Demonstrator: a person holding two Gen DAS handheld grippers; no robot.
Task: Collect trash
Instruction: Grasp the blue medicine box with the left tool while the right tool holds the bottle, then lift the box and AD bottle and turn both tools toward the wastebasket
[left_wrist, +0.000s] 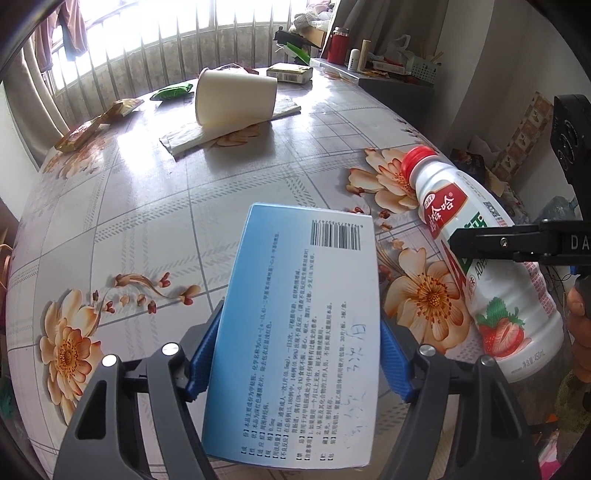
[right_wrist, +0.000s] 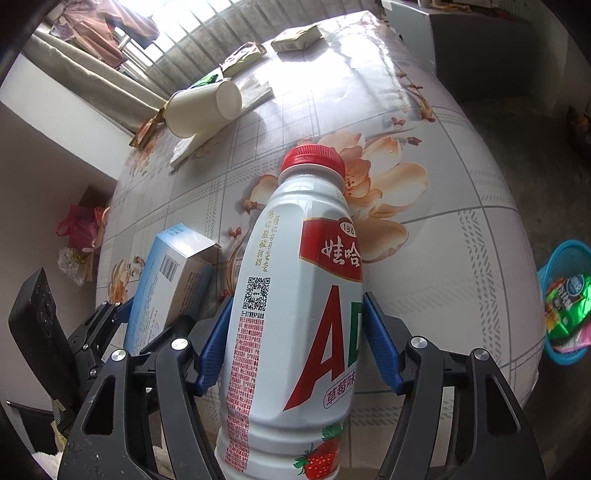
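Your left gripper (left_wrist: 295, 354) is clamped on the medicine box (left_wrist: 299, 332), your right gripper (right_wrist: 295, 343) on the milk bottle (right_wrist: 295, 332), both lifted above the table (left_wrist: 166, 206). The box looks light and crushable (squeeze gently); the bottle's smooth plastic may slip, so hold mid-body

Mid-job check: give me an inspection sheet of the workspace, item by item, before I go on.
Surface: floral plastic tablecloth covering the table.
Job's things: blue-white cardboard medicine box and white red-capped strawberry drink bottle, both held; blue plastic basket on the floor, wrappers inside.
Clutter: white paper cup on its side on folded paper; green packet; brown wrappers; pale carton.
Grippers: left gripper shut on the box; right gripper shut on the bottle.
Cables: nothing seen.
Surroundings: barred window, cluttered shelf.
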